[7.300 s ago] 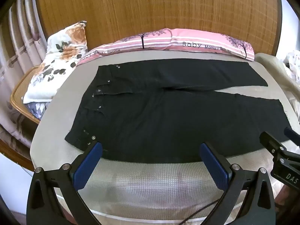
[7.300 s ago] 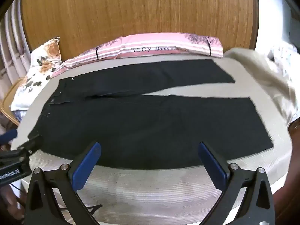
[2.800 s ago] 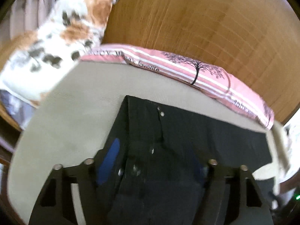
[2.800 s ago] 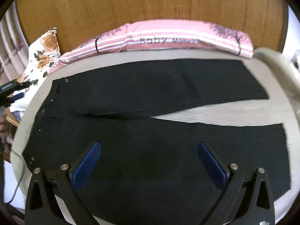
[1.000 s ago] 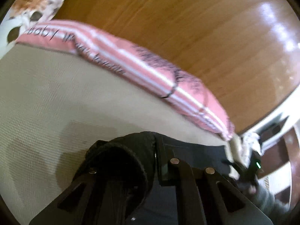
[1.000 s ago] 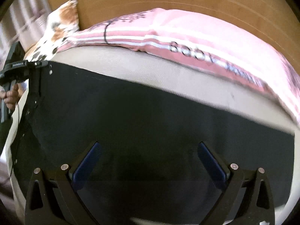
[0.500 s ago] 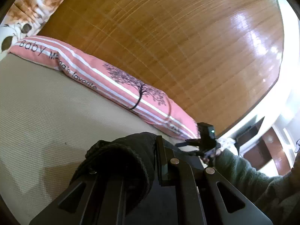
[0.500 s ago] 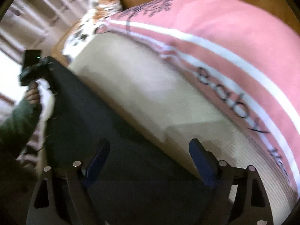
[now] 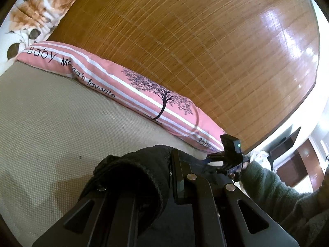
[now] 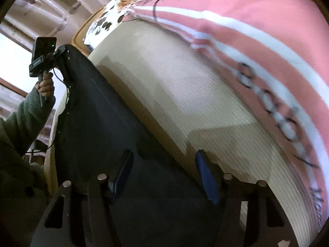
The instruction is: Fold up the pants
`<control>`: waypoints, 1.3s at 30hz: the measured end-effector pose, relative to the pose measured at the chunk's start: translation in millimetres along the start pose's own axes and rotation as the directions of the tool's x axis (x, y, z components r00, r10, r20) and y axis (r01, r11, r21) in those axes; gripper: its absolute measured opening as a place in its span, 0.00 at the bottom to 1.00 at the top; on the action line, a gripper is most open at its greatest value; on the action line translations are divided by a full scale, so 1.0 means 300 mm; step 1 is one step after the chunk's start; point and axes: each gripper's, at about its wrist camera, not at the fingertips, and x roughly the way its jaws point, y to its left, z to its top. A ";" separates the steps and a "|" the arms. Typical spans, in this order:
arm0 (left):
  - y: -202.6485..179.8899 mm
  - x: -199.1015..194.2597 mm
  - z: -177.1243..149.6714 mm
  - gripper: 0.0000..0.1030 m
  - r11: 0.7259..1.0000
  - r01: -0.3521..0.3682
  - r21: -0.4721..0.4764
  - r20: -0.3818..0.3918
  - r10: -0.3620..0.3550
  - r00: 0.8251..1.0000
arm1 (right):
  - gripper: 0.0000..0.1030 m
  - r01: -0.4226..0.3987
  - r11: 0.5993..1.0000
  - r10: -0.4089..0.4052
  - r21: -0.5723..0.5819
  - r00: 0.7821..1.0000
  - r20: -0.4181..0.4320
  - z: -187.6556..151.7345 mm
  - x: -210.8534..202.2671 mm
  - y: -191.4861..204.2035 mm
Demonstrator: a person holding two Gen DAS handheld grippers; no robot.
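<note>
Black pants (image 10: 98, 123) run lengthwise along the bed (image 10: 164, 86) from the left gripper (image 9: 172, 164), clamped on the bunched waistband, to the right gripper (image 10: 162, 170), whose jaws have just been closing, half open, astride the far edge, not yet pinching

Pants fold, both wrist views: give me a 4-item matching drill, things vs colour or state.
Things:
1. pants
2. long pillow
3. left gripper
4. right gripper

States:
A. pink with white stripes
B. jaws apart, just closing, over the pants edge
C. black
D. shut on bunched cloth

Pairs: 1-C, 2-A, 3-D, 4-B
</note>
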 end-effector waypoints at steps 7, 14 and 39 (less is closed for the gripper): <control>-0.005 0.011 0.007 0.09 0.999 -0.030 0.015 -0.015 0.030 0.999 | 0.31 0.009 0.999 -0.010 -0.041 1.000 -0.023 0.012 0.039 0.039; -0.009 0.025 0.007 0.09 0.995 -0.087 0.056 -0.020 0.088 0.996 | 0.28 0.109 0.993 -0.112 -0.045 0.991 -0.070 -0.041 0.022 0.050; -0.267 -0.147 -0.215 0.09 0.861 -0.298 0.411 0.056 0.302 0.952 | 0.06 0.705 0.695 -0.718 0.141 0.671 0.187 -0.401 -0.147 0.638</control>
